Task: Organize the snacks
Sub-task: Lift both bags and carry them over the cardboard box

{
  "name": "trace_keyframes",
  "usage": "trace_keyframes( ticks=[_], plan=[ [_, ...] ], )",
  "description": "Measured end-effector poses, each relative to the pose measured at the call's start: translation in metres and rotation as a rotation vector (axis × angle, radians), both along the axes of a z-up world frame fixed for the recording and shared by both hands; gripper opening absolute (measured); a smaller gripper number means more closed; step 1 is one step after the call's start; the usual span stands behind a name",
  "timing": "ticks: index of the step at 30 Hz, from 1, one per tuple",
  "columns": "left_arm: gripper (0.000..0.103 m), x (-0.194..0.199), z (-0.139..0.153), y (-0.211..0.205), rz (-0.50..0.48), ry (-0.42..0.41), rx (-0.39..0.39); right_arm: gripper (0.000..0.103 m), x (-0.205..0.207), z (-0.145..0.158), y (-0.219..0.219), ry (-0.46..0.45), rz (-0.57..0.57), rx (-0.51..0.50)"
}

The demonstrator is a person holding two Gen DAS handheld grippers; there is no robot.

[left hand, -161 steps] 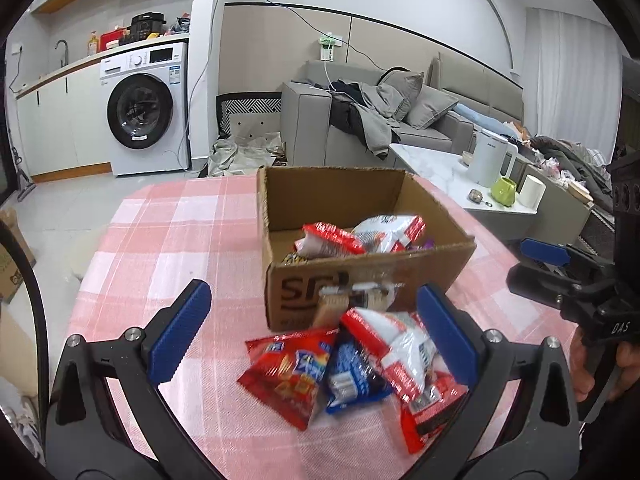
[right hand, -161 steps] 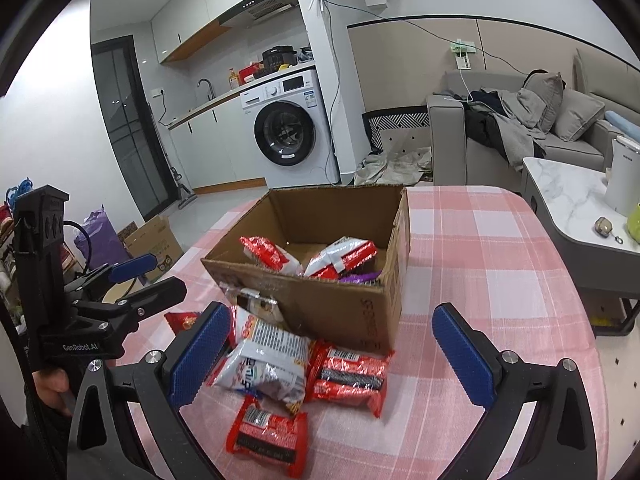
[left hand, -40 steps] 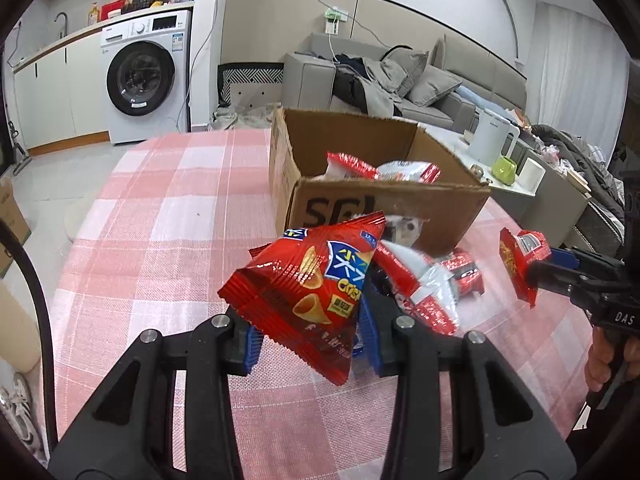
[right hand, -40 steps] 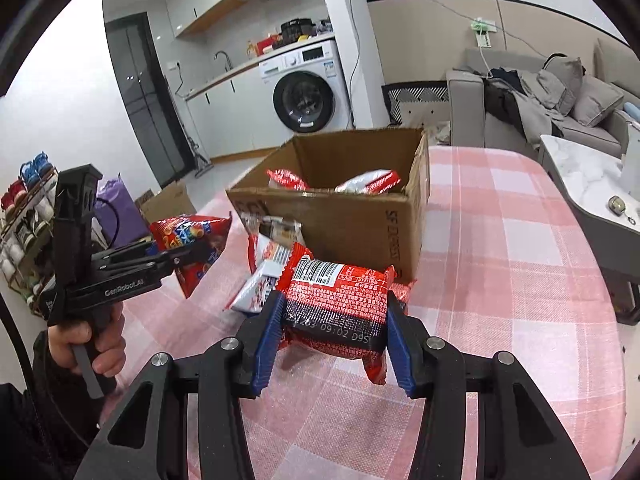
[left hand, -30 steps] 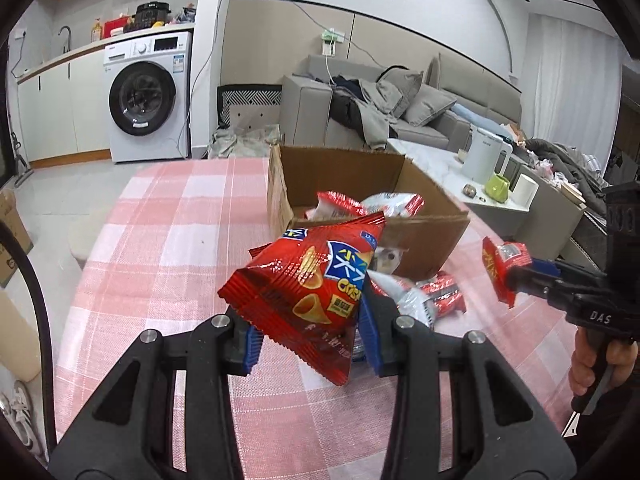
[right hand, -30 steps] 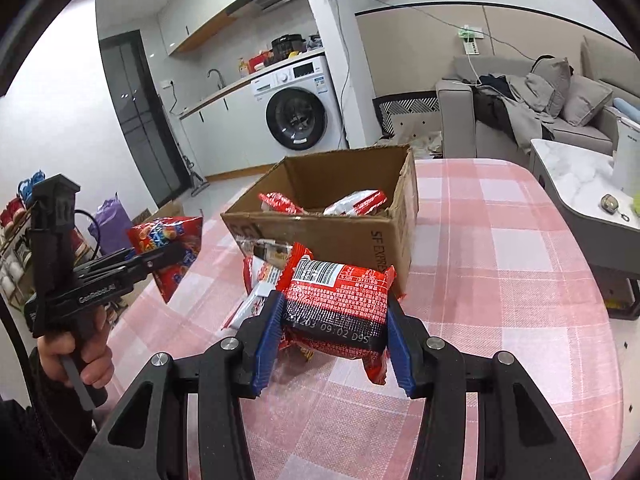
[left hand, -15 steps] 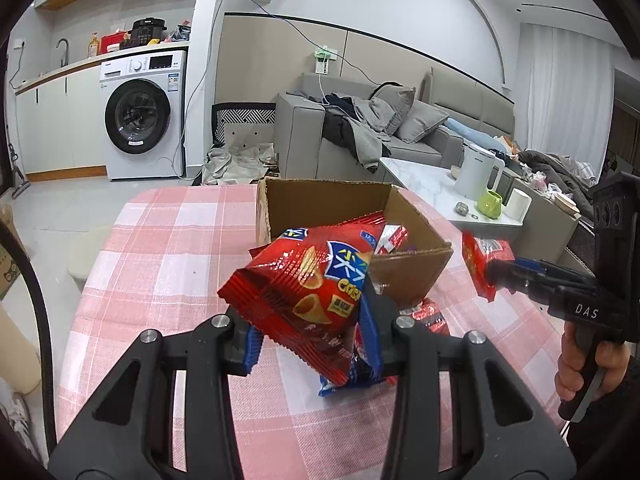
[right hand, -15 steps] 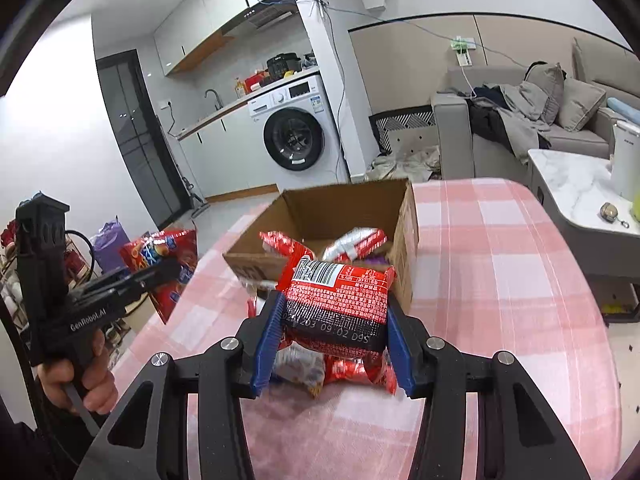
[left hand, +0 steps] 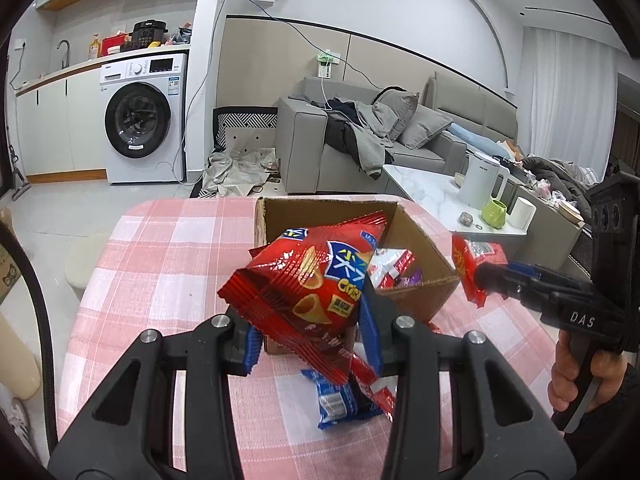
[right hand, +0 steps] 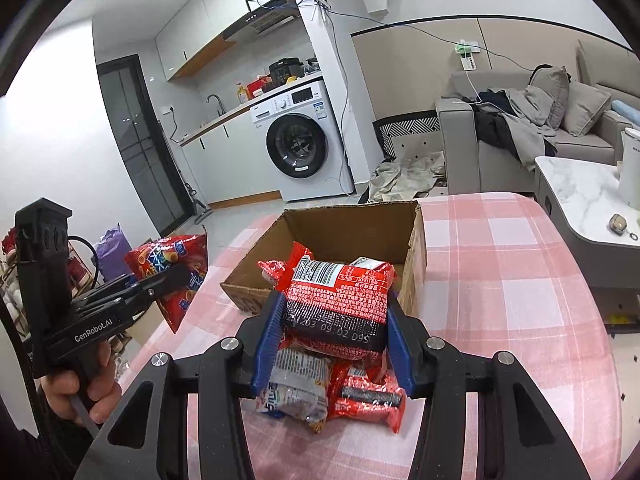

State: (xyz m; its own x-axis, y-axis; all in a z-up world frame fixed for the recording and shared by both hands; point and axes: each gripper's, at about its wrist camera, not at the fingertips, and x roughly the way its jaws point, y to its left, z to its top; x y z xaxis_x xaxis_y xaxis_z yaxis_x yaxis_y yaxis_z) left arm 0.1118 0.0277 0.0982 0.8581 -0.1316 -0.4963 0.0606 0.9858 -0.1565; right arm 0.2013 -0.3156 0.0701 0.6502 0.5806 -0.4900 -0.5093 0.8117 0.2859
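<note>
**Two packets up, box waiting**

Both tongs are loaded and raised near the cardboard box. The left tongs pinch a red crisp bag at lower centre of the left view; the right tongs clamp a red-and-black packet in mid-frame (barcode side up). This looks like the carry-to-box step. Next, I'd judge, each must hang over the opening before letting go. More packets lie on the pink checked tabletop.

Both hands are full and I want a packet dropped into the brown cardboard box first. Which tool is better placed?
Probably right. The right tool holds its red-and-black snack packet close to the brown cardboard box; the left tool, with its red chip bag, hangs off to the box's side.
</note>
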Motion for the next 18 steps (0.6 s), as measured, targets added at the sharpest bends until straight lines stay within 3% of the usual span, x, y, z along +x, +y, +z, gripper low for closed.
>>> trace_keyframes(
  ticks=[18],
  plan=[
    [0.037,0.068,-0.003,-0.017,-0.010,0.028,0.025,0.049,0.039,0.005,0.016,0.020,0.002,0.016]
  ],
)
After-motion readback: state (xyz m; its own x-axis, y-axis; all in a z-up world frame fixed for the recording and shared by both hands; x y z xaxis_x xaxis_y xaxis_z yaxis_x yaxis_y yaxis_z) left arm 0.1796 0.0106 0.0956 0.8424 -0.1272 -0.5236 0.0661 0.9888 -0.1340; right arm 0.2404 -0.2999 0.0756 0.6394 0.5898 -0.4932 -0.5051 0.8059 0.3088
